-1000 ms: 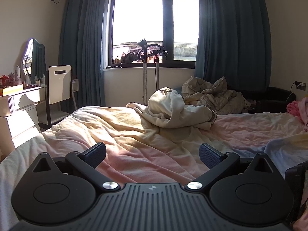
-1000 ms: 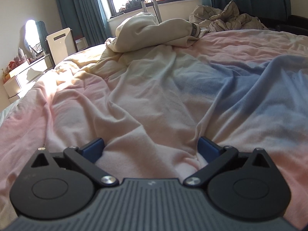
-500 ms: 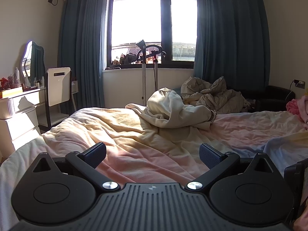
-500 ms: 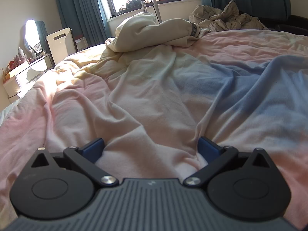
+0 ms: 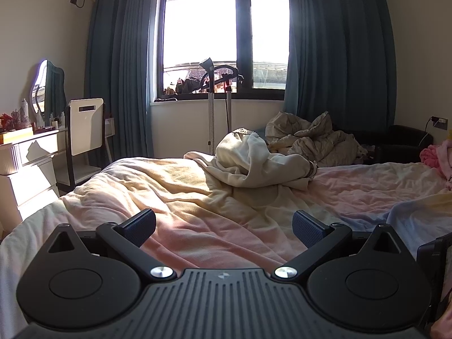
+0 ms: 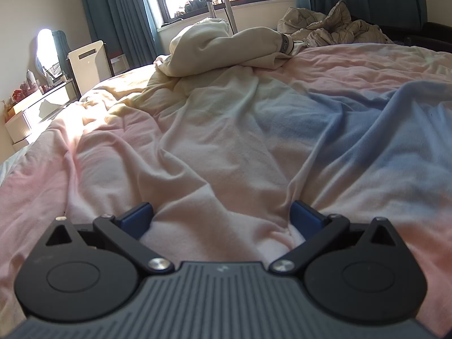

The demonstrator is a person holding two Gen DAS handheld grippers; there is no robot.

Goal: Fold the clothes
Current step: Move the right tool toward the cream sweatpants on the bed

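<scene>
Both tools are gaping empty: right tool [image 6: 220, 220] risking pinching bedsheet [image 6: 226, 147], with cream sweatshirt [image 6: 226, 48] lying far ahead; left tool [image 5: 223, 226] hovering.

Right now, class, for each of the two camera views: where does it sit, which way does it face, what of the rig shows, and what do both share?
Left wrist: on the left gripper, raised above the bed, facing level toward the window; its open fingers show, holding nothing.
Right wrist: on the right gripper, low on the blanket, facing along it; its open fingers straddle a fold.
Shared: the cream garment, window, curtains, dresser.
</scene>
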